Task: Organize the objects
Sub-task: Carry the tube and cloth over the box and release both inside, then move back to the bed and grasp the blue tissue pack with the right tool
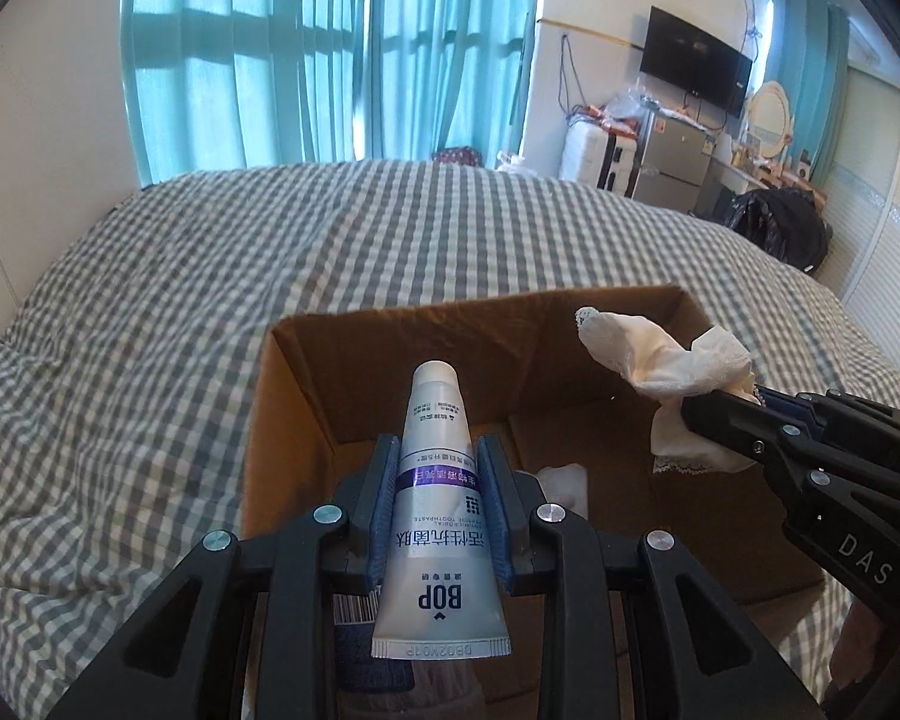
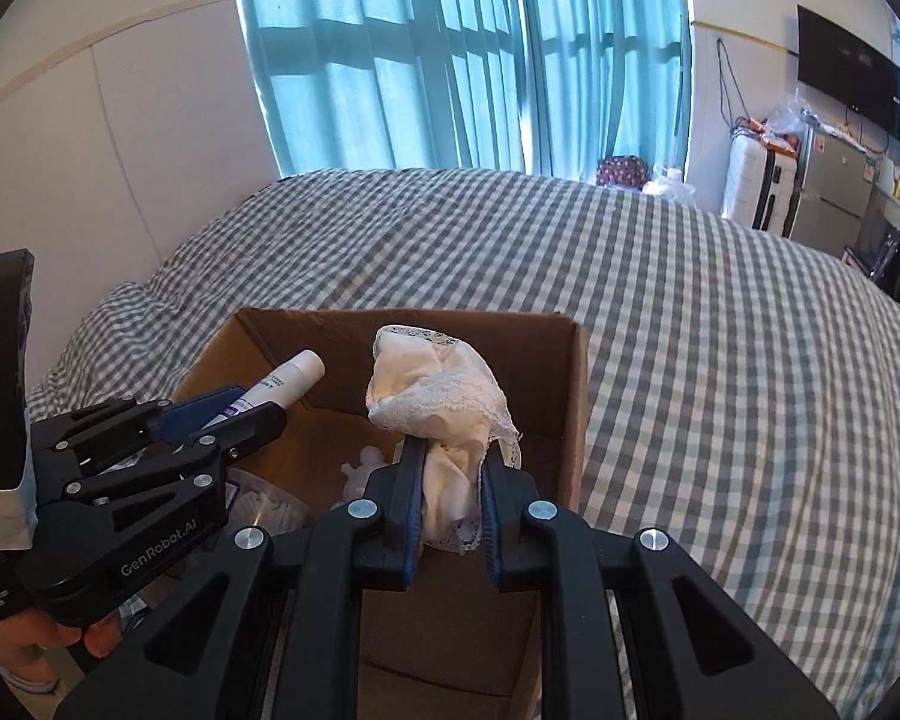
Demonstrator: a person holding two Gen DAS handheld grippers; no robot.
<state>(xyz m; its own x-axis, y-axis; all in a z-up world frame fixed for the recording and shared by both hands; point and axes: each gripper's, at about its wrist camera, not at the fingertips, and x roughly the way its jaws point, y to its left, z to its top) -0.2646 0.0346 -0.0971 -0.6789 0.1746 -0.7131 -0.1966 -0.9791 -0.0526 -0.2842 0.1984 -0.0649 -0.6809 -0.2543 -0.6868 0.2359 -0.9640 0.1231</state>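
Note:
My left gripper (image 1: 441, 456) is shut on a white BOP toothpaste tube (image 1: 435, 516), cap pointing forward, held over the open cardboard box (image 1: 390, 324). My right gripper (image 2: 450, 450) is shut on a crumpled white lace-edged cloth (image 2: 438, 396) and holds it over the same box (image 2: 576, 396). In the left wrist view the right gripper (image 1: 720, 405) comes in from the right with the cloth (image 1: 660, 360). In the right wrist view the left gripper (image 2: 258, 405) comes in from the left with the tube (image 2: 288, 381).
The box stands on a bed with a grey-and-white checked cover (image 1: 210, 276). Inside the box lie white items (image 2: 366, 468) and a barcoded package (image 1: 354, 606). Teal curtains (image 2: 450, 60), a wall TV (image 1: 696, 60), a fridge and clutter stand at the back right.

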